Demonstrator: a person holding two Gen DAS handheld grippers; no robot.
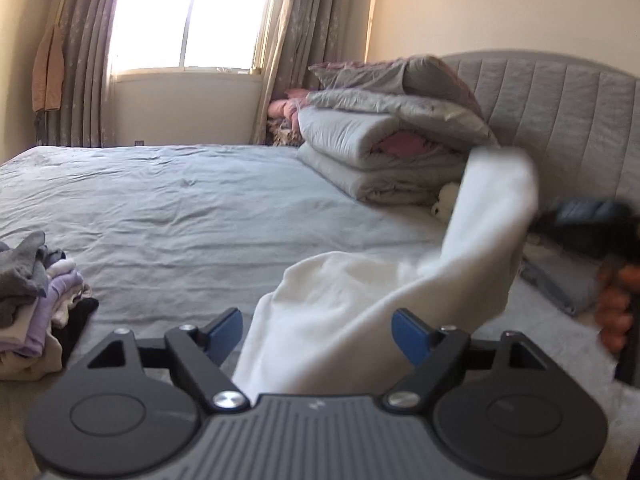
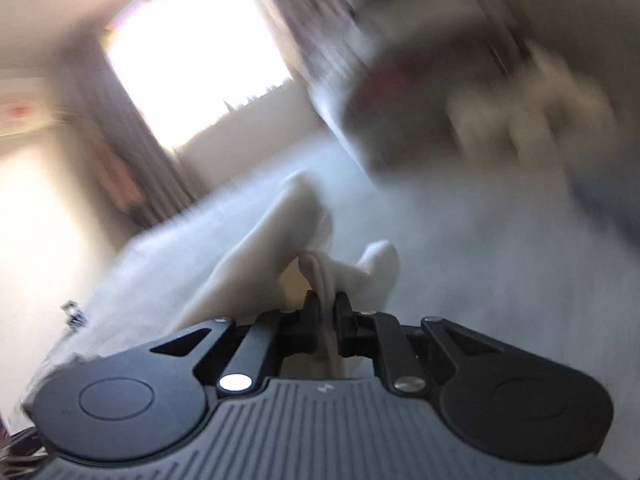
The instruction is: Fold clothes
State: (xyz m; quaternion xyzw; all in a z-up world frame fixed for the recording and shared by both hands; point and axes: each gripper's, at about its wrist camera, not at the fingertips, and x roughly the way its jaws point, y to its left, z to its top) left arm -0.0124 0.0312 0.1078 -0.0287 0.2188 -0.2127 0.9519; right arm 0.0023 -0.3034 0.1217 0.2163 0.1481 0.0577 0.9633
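A bedroom, daylight pouring through the curtained window point(image 1: 188, 16), and a wide grey bedsheet point(image 1: 168, 208) serves as the folding surface. Front and centre is the white garment point(image 1: 360, 300), lifted off the bed and strung between the two tools: one end rises to the right gripper point(image 2: 328, 312), whose jaws are pinched tight on a bunched edge of the cloth, while the rest drapes down through the left gripper point(image 1: 318, 334). That left one stands wide open, blue pads point(image 1: 226, 330) well apart on either side of the fabric, gripping nothing. The right wrist view is smeared with motion blur, so the judgement is a fast swing, and there lies the danger: with only one pinch point, a quick flick could tear the edge free or let the garment twist and land crumpled. The loose end could also slide out from between the open jaws before they close. In the left view the right tool sits high on the right, held by an orange-gloved hand point(image 1: 614, 308), angled inward. Further out, a stack of folded clothes point(image 1: 36, 304) waits at the left, and folded quilts point(image 1: 384, 140) are piled against the padded headboard point(image 1: 560, 112).
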